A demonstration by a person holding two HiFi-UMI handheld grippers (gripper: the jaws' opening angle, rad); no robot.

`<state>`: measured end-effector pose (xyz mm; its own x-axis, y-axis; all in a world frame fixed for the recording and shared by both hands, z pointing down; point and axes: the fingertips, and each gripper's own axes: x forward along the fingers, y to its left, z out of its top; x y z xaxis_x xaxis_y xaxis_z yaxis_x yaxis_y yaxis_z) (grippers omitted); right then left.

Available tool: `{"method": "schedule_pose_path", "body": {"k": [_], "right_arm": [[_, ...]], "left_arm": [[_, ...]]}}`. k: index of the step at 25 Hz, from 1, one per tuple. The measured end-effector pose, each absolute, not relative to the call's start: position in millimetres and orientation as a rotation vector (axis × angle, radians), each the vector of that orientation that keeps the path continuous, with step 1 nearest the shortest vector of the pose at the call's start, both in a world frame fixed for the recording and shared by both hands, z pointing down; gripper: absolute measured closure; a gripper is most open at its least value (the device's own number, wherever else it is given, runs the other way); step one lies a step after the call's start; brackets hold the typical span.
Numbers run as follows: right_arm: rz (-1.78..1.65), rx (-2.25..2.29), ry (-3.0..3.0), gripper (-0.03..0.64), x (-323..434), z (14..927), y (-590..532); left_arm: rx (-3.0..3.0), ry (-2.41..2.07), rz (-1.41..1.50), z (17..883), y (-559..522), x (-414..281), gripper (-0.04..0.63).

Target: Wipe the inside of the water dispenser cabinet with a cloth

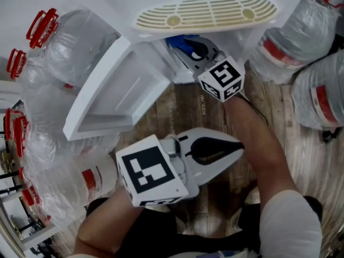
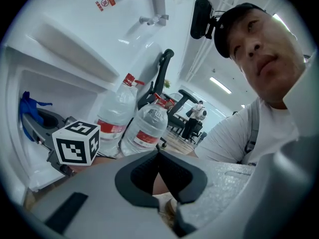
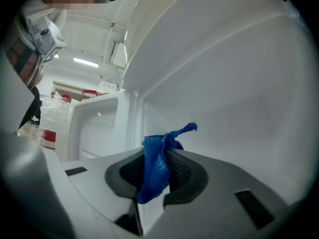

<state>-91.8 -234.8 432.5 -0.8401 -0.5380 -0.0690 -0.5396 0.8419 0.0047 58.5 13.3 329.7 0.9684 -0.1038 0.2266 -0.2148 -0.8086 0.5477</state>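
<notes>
Gripping crumpled blue mesh cloth [image 3: 154, 168] with right tool [image 3: 160, 151], inside white plastic dispenser cabinet [image 3: 239, 83] (door [image 1: 115, 93] swung open). Holding left tool [image 2: 158, 156] shut and empty outside, above wood-plank floor [image 1: 301, 160], near clear water bottles [image 1: 80, 47].

The cabinet [image 1: 164, 63], the left gripper [image 1: 242, 148] and the right gripper [image 1: 185, 46] are viewed steeply from above in the head view. The left gripper view is tilted up from low down, well back from the cabinet. The right gripper view is set close inside it. The cloth [image 1: 180, 41] is shared by all three.
</notes>
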Motion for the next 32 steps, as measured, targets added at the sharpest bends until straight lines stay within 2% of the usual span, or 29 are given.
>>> {"method": "schedule_pose_path", "body": {"k": [6,13,32], "right_arm": [[-0.013,-1.058,2.845,0.541,-61.5,417.5,-269.3],[-0.037,-1.121,2.856,0.541,-84.0,406.0,-304.0],[0.072,-1.021,2.782,0.540,-91.7,379.3,-226.8]], "left_arm": [[2.515,-0.235,0.249,329.5,13.1,58.4,0.600],[2.521,-0.241,0.242,326.6,12.8,58.7,0.600],[2.512,-0.215,0.215,326.1,12.1,57.0,0.600]]}}
